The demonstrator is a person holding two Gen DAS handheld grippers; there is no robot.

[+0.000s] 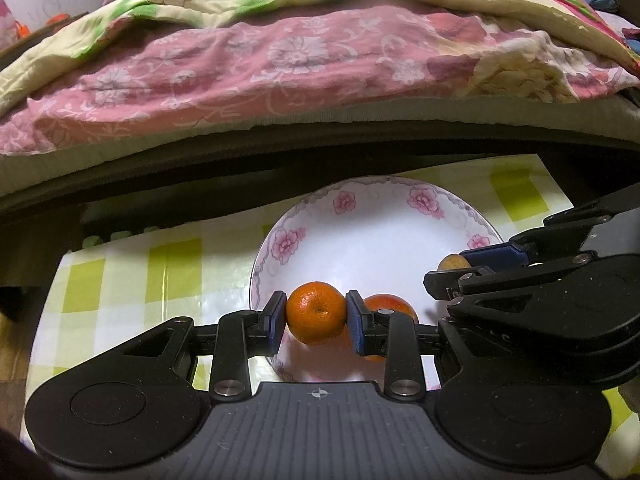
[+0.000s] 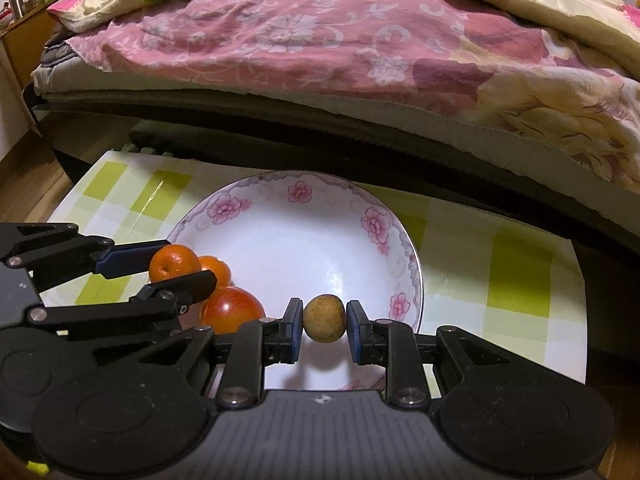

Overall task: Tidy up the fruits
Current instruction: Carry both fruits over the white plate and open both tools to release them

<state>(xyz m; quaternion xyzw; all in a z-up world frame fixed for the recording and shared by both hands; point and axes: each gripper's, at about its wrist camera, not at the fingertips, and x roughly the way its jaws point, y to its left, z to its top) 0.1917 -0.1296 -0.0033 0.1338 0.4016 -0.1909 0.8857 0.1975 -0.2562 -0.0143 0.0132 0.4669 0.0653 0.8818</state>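
Note:
A white plate with pink flowers (image 1: 286, 240) (image 2: 374, 222) sits on a green-checked cloth. My left gripper (image 1: 316, 314) is shut on an orange mandarin (image 1: 316, 308), held just over the plate's near left part. A red-orange fruit (image 1: 394, 304) lies behind its right pad. My right gripper (image 2: 324, 320) is shut on a small tan round fruit (image 2: 324, 316) above the plate's near rim. In the right wrist view the left gripper (image 2: 186, 264) holds the mandarin (image 2: 172, 264), beside a second mandarin (image 2: 218, 268) and the red-orange fruit (image 2: 232, 310). In the left wrist view the right gripper (image 1: 454, 267) comes in from the right with the tan fruit (image 1: 452, 261).
The checked cloth (image 1: 120, 280) (image 2: 500, 272) covers a low table. Right behind it runs a dark bed frame (image 2: 360, 148) with a mattress and pink floral quilt (image 1: 260, 64) overhanging. Wooden floor (image 2: 32, 176) shows at the left.

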